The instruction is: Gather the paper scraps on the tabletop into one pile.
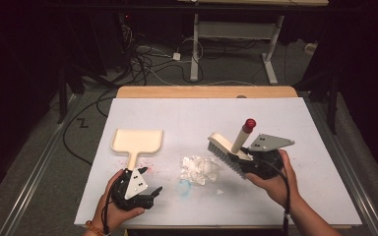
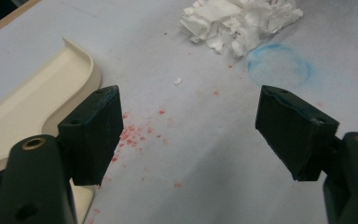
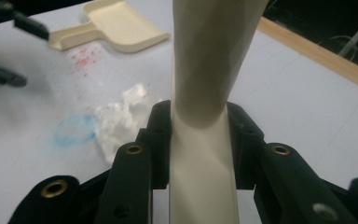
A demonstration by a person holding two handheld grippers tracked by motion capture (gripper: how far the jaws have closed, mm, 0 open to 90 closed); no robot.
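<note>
A cream brush (image 1: 224,147) with grey bristles and a red-tipped handle (image 1: 248,125) hangs tilted just above the white table, right of centre. My right gripper (image 1: 240,156) is shut on its handle (image 3: 200,93), which rises between the jaws of that gripper (image 3: 199,135). A cream dustpan (image 1: 138,141) lies flat at the left, its handle pointing toward my left gripper (image 1: 153,194). In the left gripper view that gripper (image 2: 189,135) is open with nothing between its jaws, and the dustpan (image 2: 37,98) lies beside the left jaw. Crumpled white paper (image 1: 199,169) lies between the two grippers.
Red specks (image 2: 140,133) are scattered near the dustpan handle. A blue ring mark (image 2: 278,65) is on the table next to the paper (image 2: 240,21). The wooden table edge (image 1: 206,92) runs along the back, with cables and a desk frame on the floor beyond.
</note>
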